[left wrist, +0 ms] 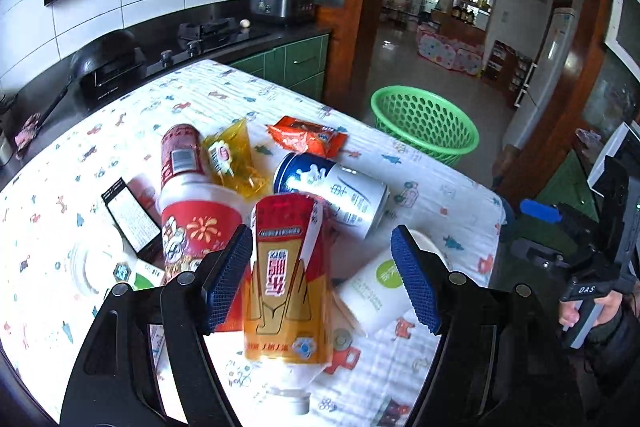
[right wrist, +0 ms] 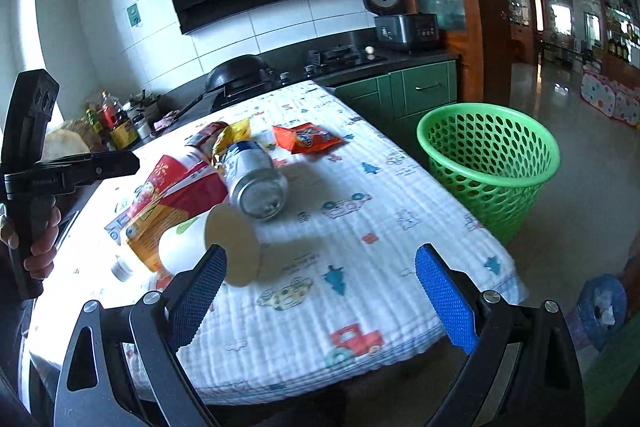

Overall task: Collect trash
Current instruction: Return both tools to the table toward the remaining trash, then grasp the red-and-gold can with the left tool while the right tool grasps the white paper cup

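The table [right wrist: 360, 227] fills my view, draped in a white cloth printed with little cars and trees, and the trash sits heaped on its near-left part. Off the far right edge, down on the floor, the green basket [right wrist: 486, 163] stands upright, well apart from the pile.

Now the pile itself. A red-and-white paper cup [left wrist: 196, 223] lies on its side, with a red can [left wrist: 180, 151] beyond it. A blue-and-white can [left wrist: 340, 193] is tipped over beside them, its open end facing my right camera. A white cup [right wrist: 216, 247] with a green mark lies just ahead of my right gripper [right wrist: 320, 303], base toward me.

My left gripper [left wrist: 322, 279] hangs over a red-and-gold pouch [left wrist: 286, 279] with a white cap at its near end. My left jaws stand apart, and the left pad looks close against the pouch's edge while the right pad is clear of it; nothing is clamped. My right jaws are spread wide over bare cloth, holding nothing.

Smaller bits farther back: a yellow wrapper [left wrist: 236, 159] against the red can, and an orange snack packet [left wrist: 306, 137] lying flat near the far edge.
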